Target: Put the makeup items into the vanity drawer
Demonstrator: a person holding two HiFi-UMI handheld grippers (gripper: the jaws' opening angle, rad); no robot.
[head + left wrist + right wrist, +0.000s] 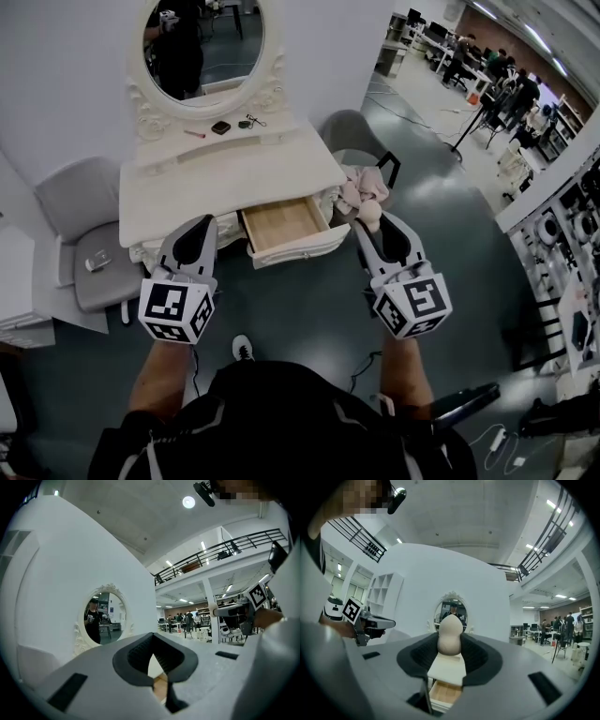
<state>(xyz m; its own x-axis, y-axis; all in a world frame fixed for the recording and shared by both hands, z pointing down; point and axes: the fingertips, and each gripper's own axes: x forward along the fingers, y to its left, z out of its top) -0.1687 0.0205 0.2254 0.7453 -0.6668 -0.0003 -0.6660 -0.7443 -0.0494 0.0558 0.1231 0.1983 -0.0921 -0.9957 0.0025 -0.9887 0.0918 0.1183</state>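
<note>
**Right gripper view: one sponge clamped, one drawer open**

Right gripper view shows the right claw (450, 645) clamped on a single beige, gourd-shaped makeup sponge (450, 636). Its narrow end points away from the camera, and one dark pad presses on each side. Below the sponge lies the one open drawer (444, 693), with a bare wooden bottom.

In the left gripper view the left claw (153, 663) has its two jaws together at the tips, with nothing between them.

From the head view, both claws are held in the air in front of the vanity. The left claw (199, 230) is just left of the drawer (281, 223). The right claw (371, 231) is just beside its right front corner, with the sponge (367, 218) outside the drawer.

Beyond them is the white surface (225, 183), bare on its main top. Three small items lie in a row on the raised ledge under the one oval mirror (202, 42):
- a red stick (194, 133)
- a dark round case (220, 127)
- a small dark item (251, 121) that is too small to identify

Two gray chairs flank the vanity. The left chair (84, 211) has one small object on its seat. The right chair (349, 131) has a pink cloth (361, 192) heaped beside it.
</note>
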